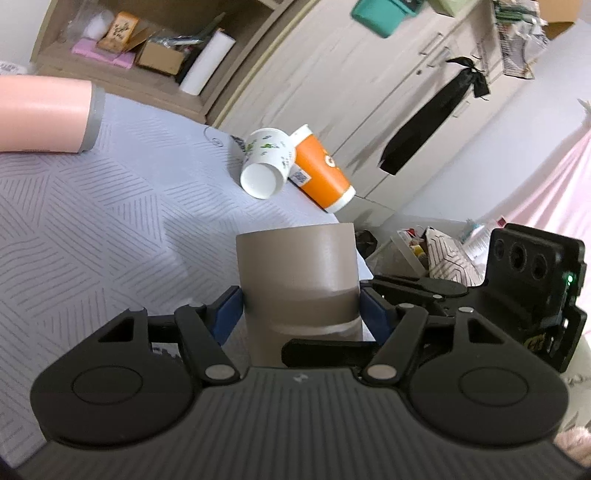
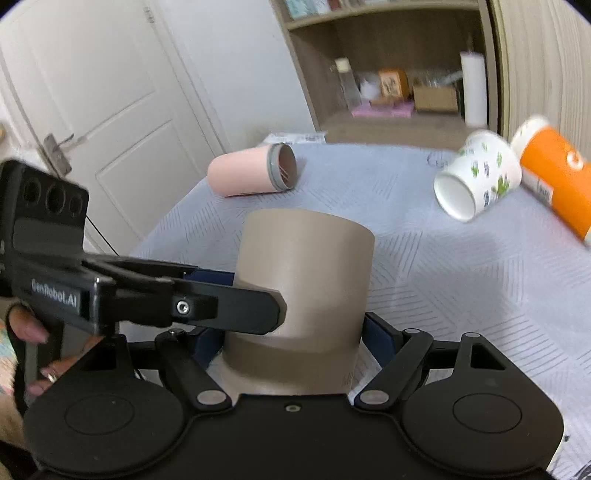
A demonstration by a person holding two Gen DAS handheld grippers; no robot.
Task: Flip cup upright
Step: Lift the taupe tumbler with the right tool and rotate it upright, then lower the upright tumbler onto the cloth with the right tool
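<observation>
two grippers | jaws clamp taupe cup (image 1: 297, 273) | left gripper (image 2: 236, 295) (marked "genrobot.ai")

My right wrist view shows "GenRobot.AI" in pale letters on the black body of the left tongs (image 2: 255, 295), plainly legible. The orange cup (image 1: 321, 170) carries a large white letter, only part showing, likely a "G", plus a small white label with a blue code I cannot read. Script on the orange card (image 1: 120, 29) on the shelf is too blurred.
</observation>
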